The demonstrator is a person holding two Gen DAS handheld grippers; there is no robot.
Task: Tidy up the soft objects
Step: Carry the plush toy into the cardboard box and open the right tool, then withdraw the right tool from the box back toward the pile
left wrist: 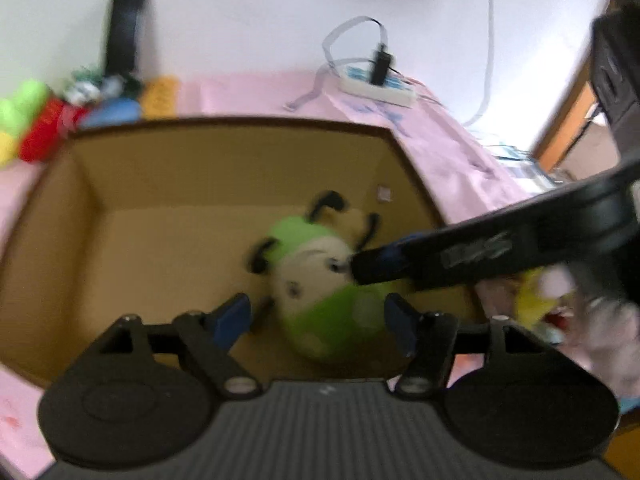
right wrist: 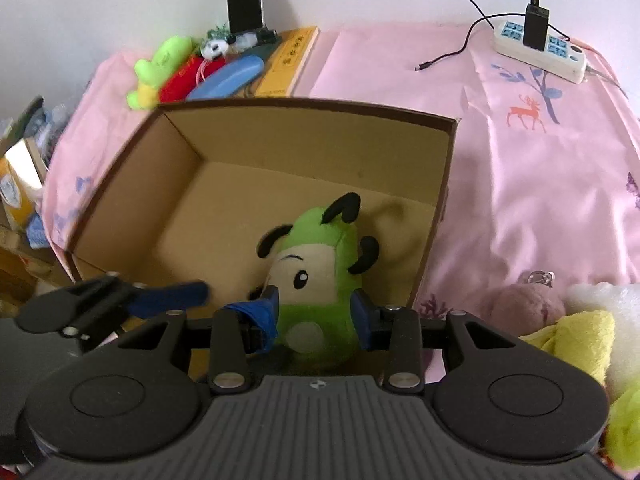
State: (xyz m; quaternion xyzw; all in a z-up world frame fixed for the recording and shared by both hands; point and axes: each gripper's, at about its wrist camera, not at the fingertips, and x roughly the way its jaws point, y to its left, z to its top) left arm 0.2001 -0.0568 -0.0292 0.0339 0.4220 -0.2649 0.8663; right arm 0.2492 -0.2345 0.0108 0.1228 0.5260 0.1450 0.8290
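Box (right wrist: 304, 148) sits open on the pink-clothed counter (right wrist: 540, 200) to collect soft toys. Green plush (right wrist: 316, 280) sits inside, near wall. Right tool (right wrist: 316, 316) grips its body, likely placing it. Left tool (left wrist: 320, 320) wide, empty, hovering over the plush.

**Green plush inside the cardboard box**

A green plush toy (right wrist: 316, 280) with a cream face, black eyes and curled black antennae stands roughly upright on the floor of an open brown cardboard box (right wrist: 304, 136), near its right wall. A pale round patch marks its belly. The box sits on a pink cloth, otherwise empty
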